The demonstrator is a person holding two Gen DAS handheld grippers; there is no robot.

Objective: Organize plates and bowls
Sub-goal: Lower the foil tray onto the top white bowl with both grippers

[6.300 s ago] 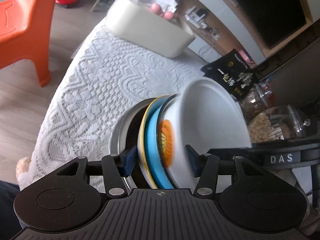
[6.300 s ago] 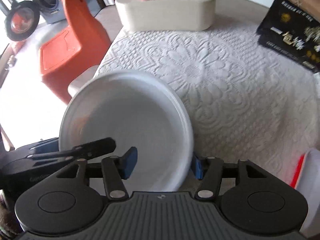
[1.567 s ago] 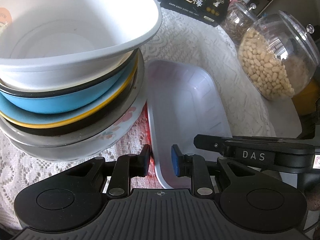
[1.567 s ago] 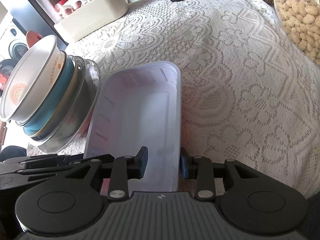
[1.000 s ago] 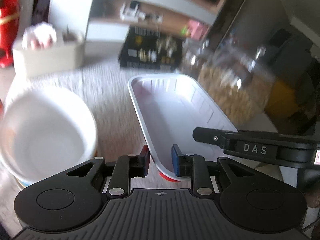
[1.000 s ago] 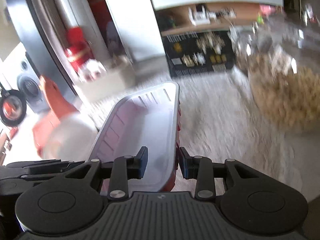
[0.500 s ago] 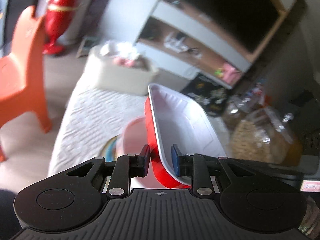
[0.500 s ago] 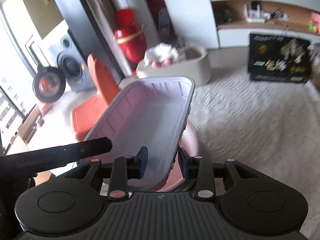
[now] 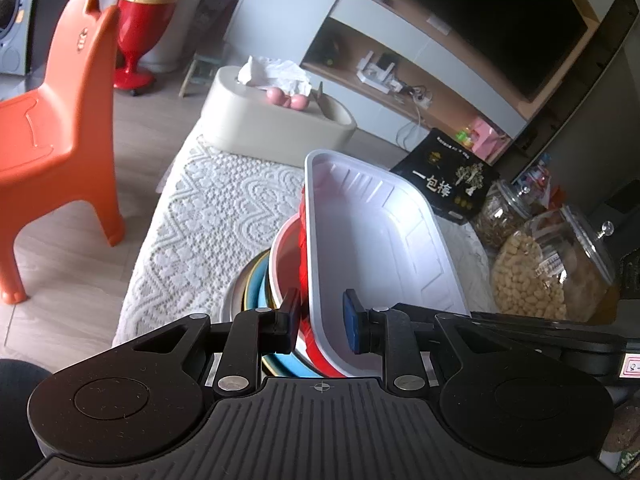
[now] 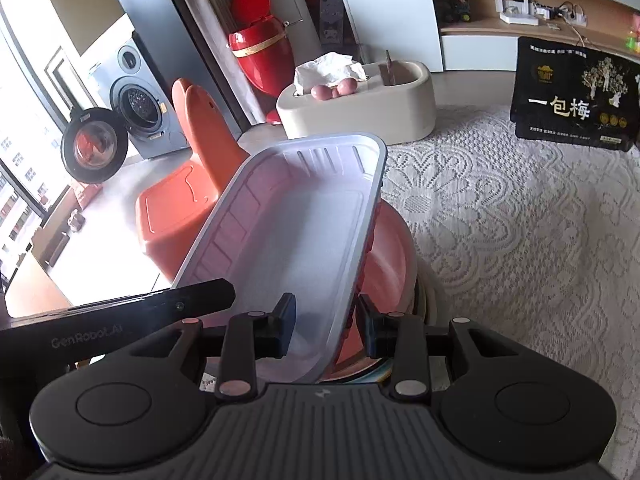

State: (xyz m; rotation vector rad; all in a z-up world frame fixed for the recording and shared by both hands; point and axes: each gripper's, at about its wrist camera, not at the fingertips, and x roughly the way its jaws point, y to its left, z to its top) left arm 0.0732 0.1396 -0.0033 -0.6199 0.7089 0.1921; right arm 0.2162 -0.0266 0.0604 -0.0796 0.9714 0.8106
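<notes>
A rectangular plastic tray (image 9: pixel 372 248), white inside and red outside, rests tilted in the top white bowl (image 9: pixel 280 264) of a stack of bowls and plates (image 9: pixel 252 292). My left gripper (image 9: pixel 320 320) has its jaws apart around the tray's near left rim, not pressing it. In the right wrist view the tray (image 10: pixel 288 232) lies over the bowl (image 10: pixel 392 248), and my right gripper (image 10: pixel 326 328) stands open around the tray's near right rim.
A lace cloth (image 10: pixel 520 220) covers the table. A beige tissue box (image 9: pixel 276 128) stands at the far end, a black box (image 9: pixel 444 188) and glass jars (image 9: pixel 552 264) to the right. An orange chair (image 9: pixel 56 128) stands off the table's left edge.
Both grippers carried the tray up from the cloth and over onto the stack. Their jaws were shut on its rim before and now stand apart, with the tray resting in the top bowl.
</notes>
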